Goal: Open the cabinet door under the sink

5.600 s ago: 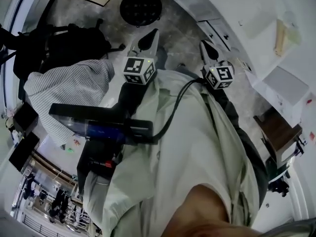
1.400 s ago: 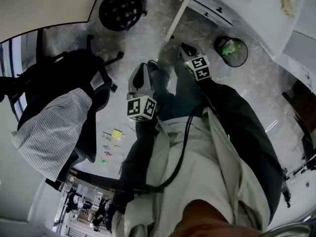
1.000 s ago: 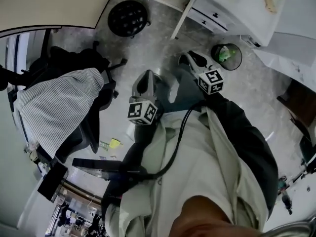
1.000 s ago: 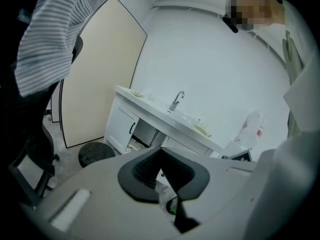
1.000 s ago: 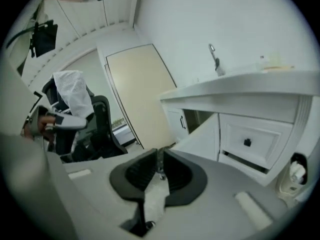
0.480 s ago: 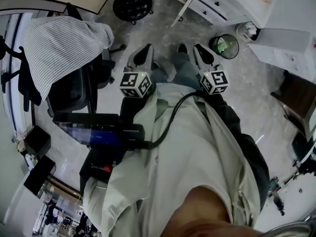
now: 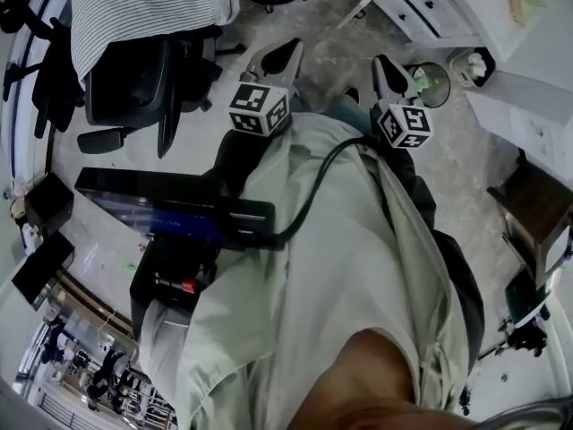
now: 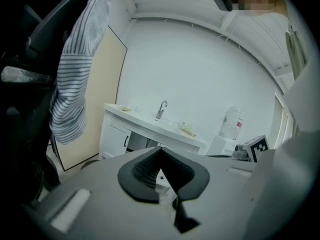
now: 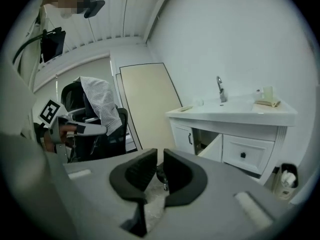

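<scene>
- Compared with half a second earlier, both grippers are seen higher in the head view. The waste bin (image 7: 436,85) is now found just beside the right gripper (image 7: 385,65). The office chair (image 7: 134,83), draped with a striped shirt (image 7: 148,3), has been carried towards the top left edge.
- The left gripper (image 8: 160,150) is held with its fingers (image 8: 142,171) clenched, tips touching, and nothing is gripped between them.
- The right gripper's fingers (image 9: 182,176) are kept a narrow slit apart. Only floor (image 9: 152,204) and a castor (image 9: 161,175) are seen through the gap.
- The cabinet door (image 9: 221,149) under the sink (image 9: 240,106) is seen swung outward beside a dark opening, well apart from both grippers.
- It is flanked by a closed door (image 9: 186,136) with a black handle and a drawer (image 9: 247,155) with a black knob.
- In the head view the vanity (image 7: 430,7) is cut off at the top right corner, and much of the floor is hidden by the person's pale shirt (image 7: 340,267).
- The dark flat device (image 7: 170,206) with a cable (image 7: 313,186) cannot be identified.
</scene>
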Tool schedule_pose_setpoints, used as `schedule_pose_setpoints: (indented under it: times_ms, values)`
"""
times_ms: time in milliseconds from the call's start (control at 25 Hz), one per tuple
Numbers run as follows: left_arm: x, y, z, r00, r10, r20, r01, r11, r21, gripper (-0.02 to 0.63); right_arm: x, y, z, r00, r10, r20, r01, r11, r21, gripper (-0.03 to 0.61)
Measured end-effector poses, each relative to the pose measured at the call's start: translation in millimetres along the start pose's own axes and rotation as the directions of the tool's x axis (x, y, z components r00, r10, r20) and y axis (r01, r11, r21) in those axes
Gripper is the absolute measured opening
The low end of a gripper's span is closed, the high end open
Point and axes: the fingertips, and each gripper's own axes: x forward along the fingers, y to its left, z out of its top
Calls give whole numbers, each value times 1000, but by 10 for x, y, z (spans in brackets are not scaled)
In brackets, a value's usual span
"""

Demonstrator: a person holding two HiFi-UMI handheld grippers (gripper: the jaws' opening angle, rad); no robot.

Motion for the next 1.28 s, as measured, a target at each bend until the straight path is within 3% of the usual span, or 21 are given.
schedule_pose_setpoints:
  times_ms: [240, 640, 1280]
  values:
    - [-11, 5, 15, 996, 87, 34, -85, 996, -32, 6, 106, 33, 58, 993, 107, -54, -110, 992, -60, 40]
    - [202, -226, -76, 993, 118, 18, -117, 992, -52, 6, -25, -336, 67, 988, 134, -75, -135, 991, -7, 40]
    - [500, -422, -135, 999, 29, -44, -30, 999, -14, 6, -188, -515, -13, 992, 116, -55, -112, 991, 71, 40]
